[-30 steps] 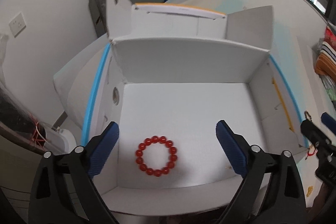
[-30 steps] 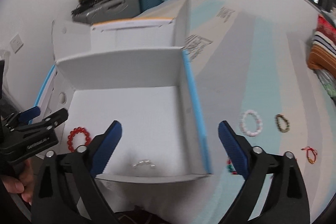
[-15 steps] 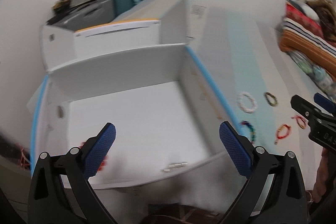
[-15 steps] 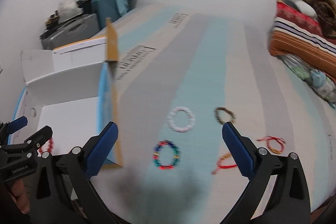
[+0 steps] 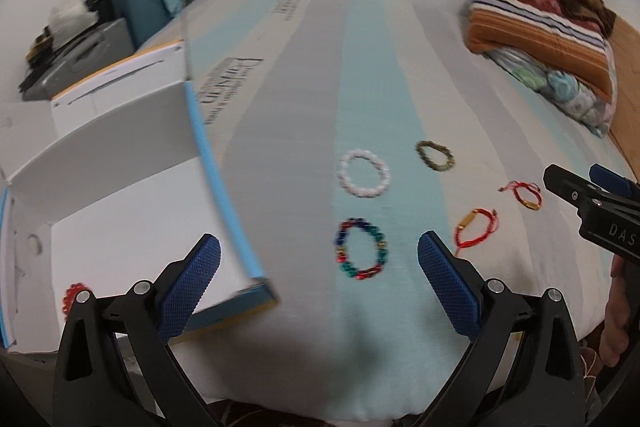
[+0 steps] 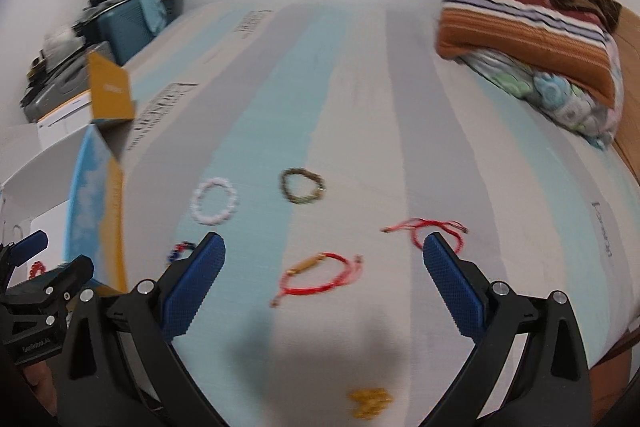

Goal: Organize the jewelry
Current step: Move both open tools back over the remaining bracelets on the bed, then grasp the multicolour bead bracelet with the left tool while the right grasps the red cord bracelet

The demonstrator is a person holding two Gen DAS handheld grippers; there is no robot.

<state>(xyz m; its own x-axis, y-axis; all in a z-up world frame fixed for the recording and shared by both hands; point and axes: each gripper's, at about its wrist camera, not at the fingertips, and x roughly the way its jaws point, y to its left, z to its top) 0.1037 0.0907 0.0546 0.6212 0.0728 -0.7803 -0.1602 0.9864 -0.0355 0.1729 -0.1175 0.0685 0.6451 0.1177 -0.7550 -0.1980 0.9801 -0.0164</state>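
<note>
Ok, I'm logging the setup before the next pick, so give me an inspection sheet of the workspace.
Surface: striped mattress, bare between items.
Job's things: red bead bracelet inside the white box; white bracelet, olive bracelet, multicoloured bracelet and two red cord bracelets on the mattress.
Clutter: small yellow item near the front edge.
Grippers: left claw open, empty; right claw open, empty.
Cables: nothing seen.
Surroundings: folded blankets, suitcases, wall.
</note>
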